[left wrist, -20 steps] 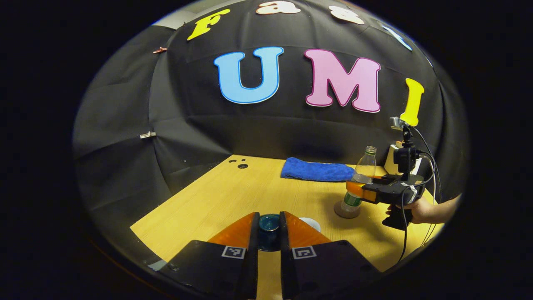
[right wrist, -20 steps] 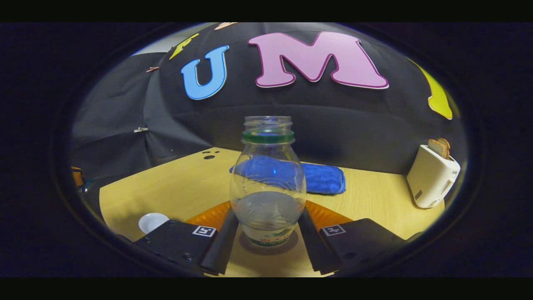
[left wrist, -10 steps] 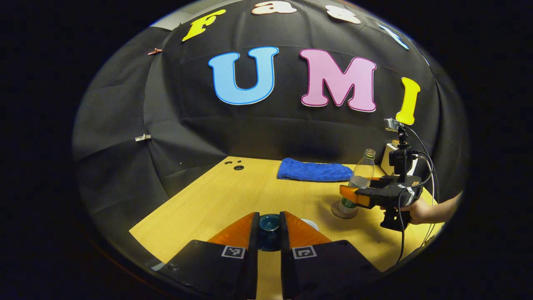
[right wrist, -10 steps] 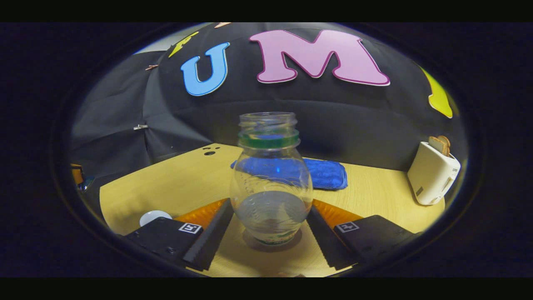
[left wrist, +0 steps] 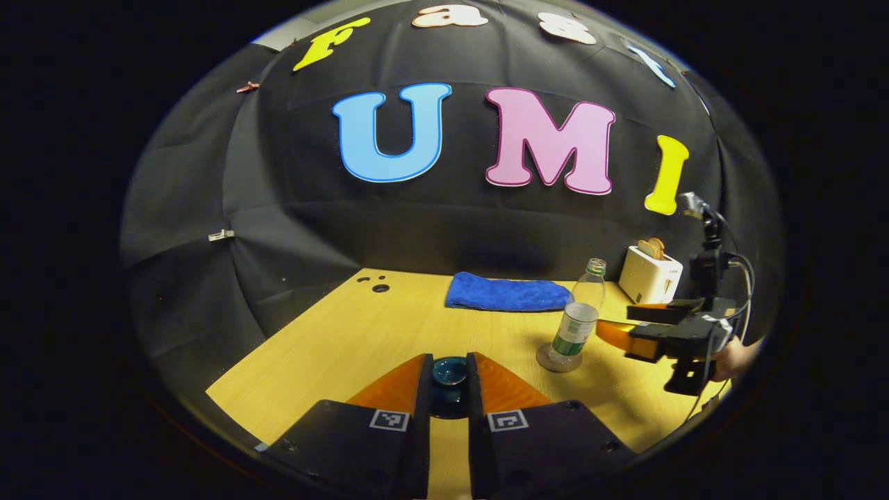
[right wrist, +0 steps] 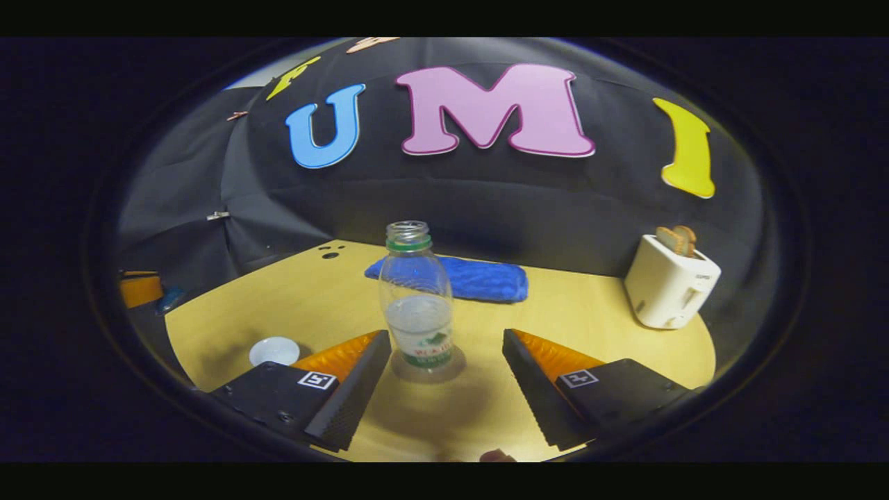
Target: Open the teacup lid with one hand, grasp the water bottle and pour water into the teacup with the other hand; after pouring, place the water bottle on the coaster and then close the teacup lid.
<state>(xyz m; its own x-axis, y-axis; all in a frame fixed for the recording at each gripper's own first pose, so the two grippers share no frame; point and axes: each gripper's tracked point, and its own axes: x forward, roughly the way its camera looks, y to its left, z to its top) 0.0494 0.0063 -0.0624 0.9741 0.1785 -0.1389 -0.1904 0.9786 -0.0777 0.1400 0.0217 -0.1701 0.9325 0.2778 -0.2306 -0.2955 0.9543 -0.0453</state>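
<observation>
Just short of the water bottle [right wrist: 417,305], the right gripper [right wrist: 444,364] is hovering with its jaws spread wide, touching nothing. The water bottle is standing upright and uncapped on the coaster [left wrist: 555,362], partly filled. Left of the water bottle, the left gripper [left wrist: 449,385] is holding the teacup lid [left wrist: 449,373] between narrowly set fingers. A white teacup [right wrist: 275,351] is sitting on the table [right wrist: 597,326] to the left of the water bottle. Behind the water bottle, a blue towel [right wrist: 479,278] is lying flat; right of it, a white toaster [right wrist: 668,285] is standing.
</observation>
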